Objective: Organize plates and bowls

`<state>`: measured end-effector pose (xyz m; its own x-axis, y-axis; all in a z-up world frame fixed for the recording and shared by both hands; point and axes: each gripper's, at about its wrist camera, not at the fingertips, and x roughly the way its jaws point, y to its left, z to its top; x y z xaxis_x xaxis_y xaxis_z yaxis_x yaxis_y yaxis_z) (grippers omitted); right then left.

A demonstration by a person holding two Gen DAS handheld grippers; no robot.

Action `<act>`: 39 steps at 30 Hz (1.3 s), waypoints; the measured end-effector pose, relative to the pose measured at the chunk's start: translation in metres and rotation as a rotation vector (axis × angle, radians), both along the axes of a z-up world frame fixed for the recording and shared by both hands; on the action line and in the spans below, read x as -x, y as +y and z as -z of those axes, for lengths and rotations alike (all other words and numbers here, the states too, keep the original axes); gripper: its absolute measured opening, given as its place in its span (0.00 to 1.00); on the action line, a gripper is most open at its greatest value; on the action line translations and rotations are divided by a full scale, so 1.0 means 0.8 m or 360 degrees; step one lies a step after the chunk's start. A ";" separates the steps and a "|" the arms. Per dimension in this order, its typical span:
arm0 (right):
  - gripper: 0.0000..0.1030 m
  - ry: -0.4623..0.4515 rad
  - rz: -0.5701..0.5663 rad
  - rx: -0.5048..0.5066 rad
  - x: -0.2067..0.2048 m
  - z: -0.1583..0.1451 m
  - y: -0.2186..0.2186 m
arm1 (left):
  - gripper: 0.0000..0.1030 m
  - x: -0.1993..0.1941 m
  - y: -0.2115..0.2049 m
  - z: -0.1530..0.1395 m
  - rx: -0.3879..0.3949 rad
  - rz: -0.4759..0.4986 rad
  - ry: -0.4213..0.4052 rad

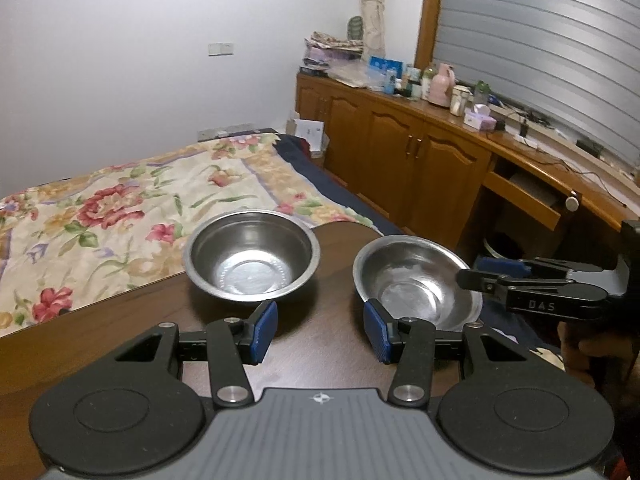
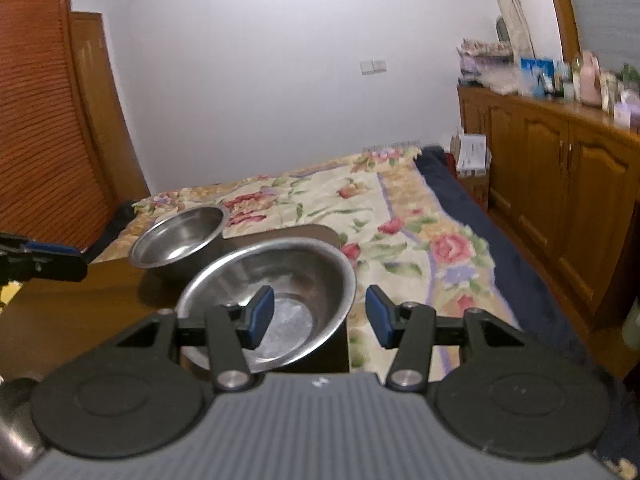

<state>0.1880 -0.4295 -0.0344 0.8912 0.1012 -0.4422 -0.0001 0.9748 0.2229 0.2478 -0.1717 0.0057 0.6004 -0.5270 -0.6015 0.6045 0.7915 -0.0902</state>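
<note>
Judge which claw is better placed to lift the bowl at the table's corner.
Right. The right claw is open with one finger already over the corner bowl's rim. The left claw is open too, but hovers short of both bowls.

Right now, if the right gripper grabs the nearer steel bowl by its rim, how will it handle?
The nearer steel bowl looks thin and rigid, so probably light. Its polished rim may slip between the right gripper's open pads. It already sits tilted near the table edge, so a push could tip it.
</note>
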 end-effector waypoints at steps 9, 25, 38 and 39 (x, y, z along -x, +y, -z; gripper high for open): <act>0.50 0.0030 0.0028 -0.0023 -0.012 0.006 -0.006 | 0.50 -0.029 -0.033 0.019 -0.0054 0.0089 0.0063; 0.50 0.0079 -0.0056 -0.0087 -0.017 0.008 -0.008 | 0.44 -0.062 -0.077 0.043 -0.0088 0.0193 0.0187; 0.47 0.0098 -0.0111 -0.0127 -0.021 0.010 -0.002 | 0.32 -0.080 -0.080 0.053 -0.0054 0.0177 0.0314; 0.47 0.0097 -0.0112 -0.0131 -0.021 0.010 -0.002 | 0.31 -0.080 -0.080 0.054 -0.0053 0.0180 0.0319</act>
<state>0.2045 -0.4308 -0.0422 0.8523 0.2007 -0.4830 -0.0520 0.9514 0.3036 0.3118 -0.2360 -0.0372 0.4053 -0.5621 -0.7209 0.6620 0.7243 -0.1927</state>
